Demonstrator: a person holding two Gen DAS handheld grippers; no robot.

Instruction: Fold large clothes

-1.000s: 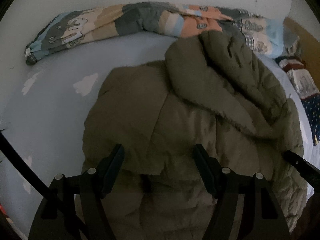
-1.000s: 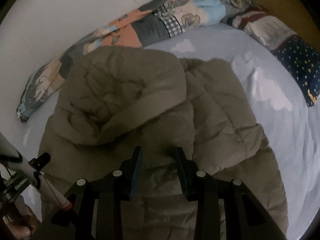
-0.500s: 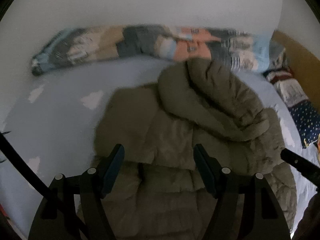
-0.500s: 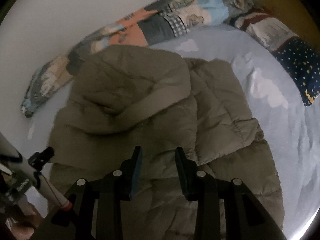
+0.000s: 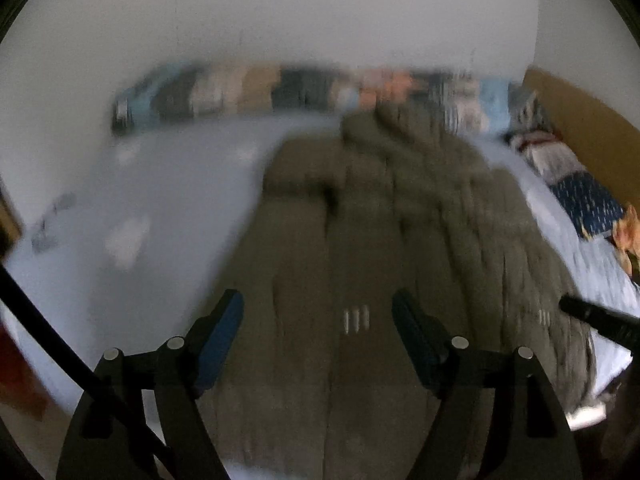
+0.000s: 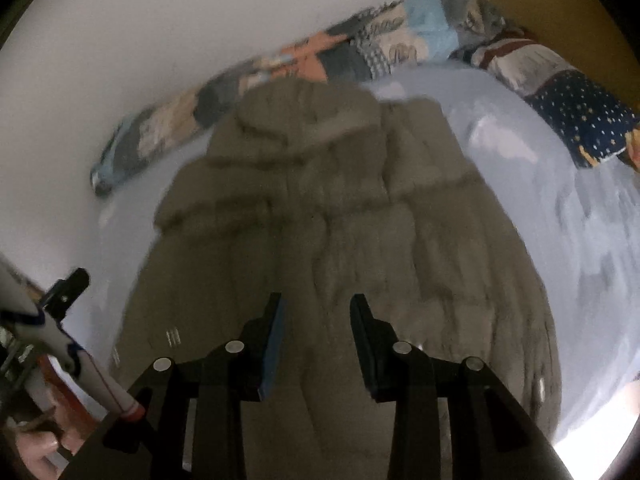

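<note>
Roughly laid out lengthwise on the bed (image 5: 152, 184): an olive puffer coat (image 5: 360, 248), hood (image 6: 304, 120) at the far end by the patchwork quilt (image 5: 248, 88) bunched along the wall, hem nearest the cameras. Both views blurred, so seams and edges hard to read.

At far left, pale blue sheet with white cloud shapes, bare of clothing. Next, the left hand-held gripper (image 5: 318, 320), jaws spread wide, nothing between them, hanging above the lower left part of the coat; contact with the fabric not apparent. Toward the centre, a front closure seam running up the coat, small metal snaps (image 5: 355, 319) glinting beside it. Then the right hand-held gripper (image 6: 316, 328), jaws parted more narrowly, likewise holding nothing, above the coat's middle near the hem. Farther right, more sheet, a star-print navy cloth (image 6: 580, 120) and a striped pillow (image 6: 516, 56) against the wooden headboard (image 6: 560, 4).

Judged as a pause between folds: coat flattened, no fold in hand at the moment. Probable next move: lowering each gripper onto an outer edge or the hem, pinching through the thick padding, and carrying it over. Bulky filling likely to spring back, so a firm bite wanted.
</note>
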